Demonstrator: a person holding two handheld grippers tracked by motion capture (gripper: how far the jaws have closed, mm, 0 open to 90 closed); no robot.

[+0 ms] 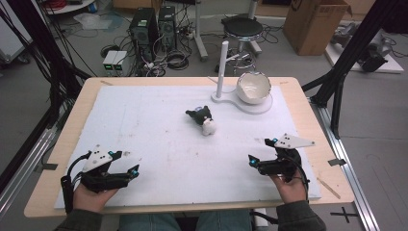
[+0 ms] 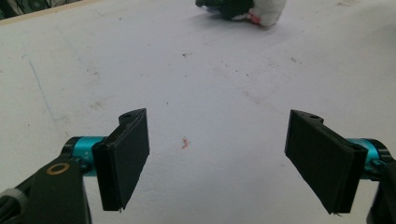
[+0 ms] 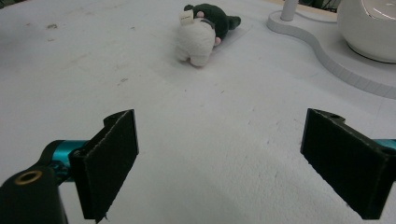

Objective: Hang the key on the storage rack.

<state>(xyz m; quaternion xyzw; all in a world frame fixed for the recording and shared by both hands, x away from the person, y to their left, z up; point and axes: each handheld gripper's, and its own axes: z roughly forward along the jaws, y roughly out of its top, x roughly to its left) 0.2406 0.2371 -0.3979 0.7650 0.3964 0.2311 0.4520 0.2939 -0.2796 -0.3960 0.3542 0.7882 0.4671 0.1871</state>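
A small black-and-white plush toy (image 1: pixel 203 119) lies on its side in the middle of the white mat (image 1: pixel 159 144); it also shows far off at the top of the left gripper view as the plush (image 2: pixel 250 9) and closer in the right gripper view as the plush (image 3: pixel 201 32). My left gripper (image 1: pixel 126 163) rests near the front left of the mat, open, nothing between its jaws (image 2: pixel 217 158). My right gripper (image 1: pixel 260 151) sits at the front right, open and empty (image 3: pixel 219 163). A white bowl (image 1: pixel 253 87) sits on a white stand base with an upright post (image 1: pixel 222 67).
The stand's base (image 3: pixel 322 51) and the bowl (image 3: pixel 369 28) lie to the right in the right gripper view. The wooden table edge (image 1: pixel 62 139) borders the mat. Beyond the table are computers, a stool (image 1: pixel 243 29) and a cardboard box (image 1: pixel 312 21) on the floor.
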